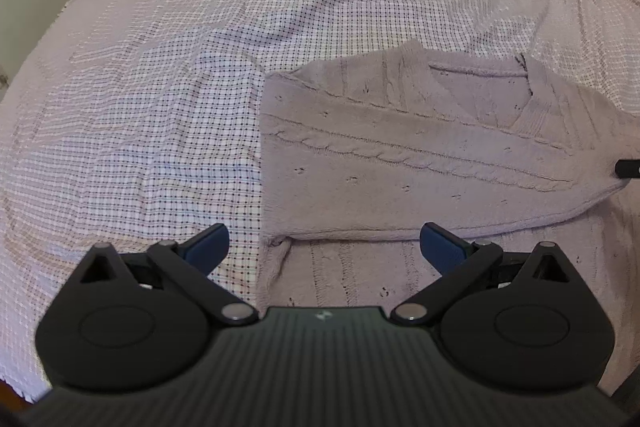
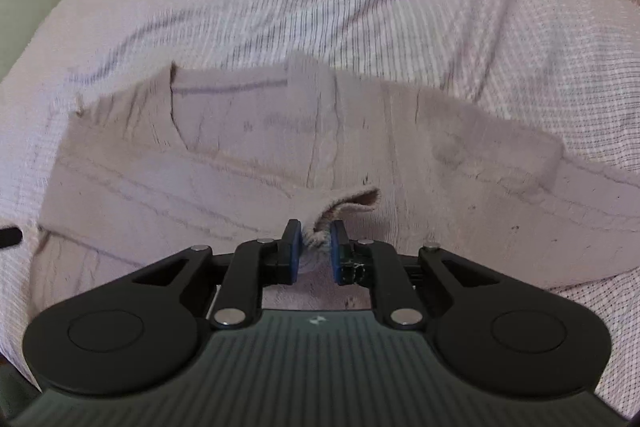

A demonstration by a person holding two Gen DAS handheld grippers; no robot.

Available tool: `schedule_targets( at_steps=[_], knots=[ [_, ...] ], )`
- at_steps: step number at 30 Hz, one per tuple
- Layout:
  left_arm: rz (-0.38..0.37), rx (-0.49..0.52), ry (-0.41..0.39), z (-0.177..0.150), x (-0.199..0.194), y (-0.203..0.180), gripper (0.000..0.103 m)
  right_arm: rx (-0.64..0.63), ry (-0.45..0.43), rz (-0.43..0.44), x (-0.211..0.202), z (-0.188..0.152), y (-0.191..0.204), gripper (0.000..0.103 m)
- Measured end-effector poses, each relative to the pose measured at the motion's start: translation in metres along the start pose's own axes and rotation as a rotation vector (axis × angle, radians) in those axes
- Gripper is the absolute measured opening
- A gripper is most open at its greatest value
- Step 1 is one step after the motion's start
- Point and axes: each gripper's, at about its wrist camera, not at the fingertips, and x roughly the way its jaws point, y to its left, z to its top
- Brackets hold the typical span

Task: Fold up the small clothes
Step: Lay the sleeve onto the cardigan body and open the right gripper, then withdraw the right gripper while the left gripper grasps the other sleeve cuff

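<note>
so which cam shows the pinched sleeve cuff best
The right wrist view: the sleeve cuff sits bunched between the right gripper pads, centre frame. The left wrist view shows only the sleeve's length across the sweater; the cuff lies past its right edge.

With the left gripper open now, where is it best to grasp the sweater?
Probably the sweater's near-left corner, where the folded sleeve's edge meets the body. It lies flat just beyond the open left gripper; come down from above, one finger on the bedspread.
</note>
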Motion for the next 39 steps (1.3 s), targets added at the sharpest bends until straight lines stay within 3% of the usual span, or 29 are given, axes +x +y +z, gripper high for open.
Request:
schedule_targets(
  at_steps=[4,6,14,16,23,28,31,32,33,39],
  knots=[
    [0.0,-0.007,-0.006,-0.001,0.016,0.0,0.103,-0.005,0.066,-0.037,0.027,-0.012,-0.004,0.017],
    [-0.01,-0.01,0.001,-0.002,0.028,0.001,0.103,0.0,0.081,-0.054,0.038,-0.02,-0.007,0.024],
    [-0.061,-0.073,0.105,-0.019,0.1,0.019,0.103,0.055,0.07,0.025,0.058,-0.035,-0.027,0.029],
    [-0.082,-0.091,0.082,-0.024,0.109,0.024,0.103,0.057,0.071,0.034,0.06,-0.035,-0.029,0.029],
    [-0.065,-0.069,0.082,-0.023,0.104,0.018,0.103,0.072,0.063,0.07,0.059,-0.035,-0.034,0.029],
    [0.017,-0.028,0.087,-0.024,0.081,0.004,0.103,0.157,0.058,0.091,0.045,-0.04,-0.056,0.031],
    [0.04,0.014,0.057,-0.024,0.064,-0.011,0.103,0.171,0.044,0.1,0.034,-0.047,-0.064,0.038],
    [0.039,0.023,0.05,-0.024,0.06,-0.016,0.103,0.17,0.04,0.094,0.03,-0.05,-0.066,0.049],
    [0.034,0.033,0.046,-0.023,0.055,-0.024,0.103,0.166,0.038,0.076,0.026,-0.053,-0.068,0.054],
    [0.002,0.09,0.011,-0.02,0.027,-0.081,0.103,0.176,0.006,0.059,-0.005,-0.074,-0.096,0.054]
  ],
)
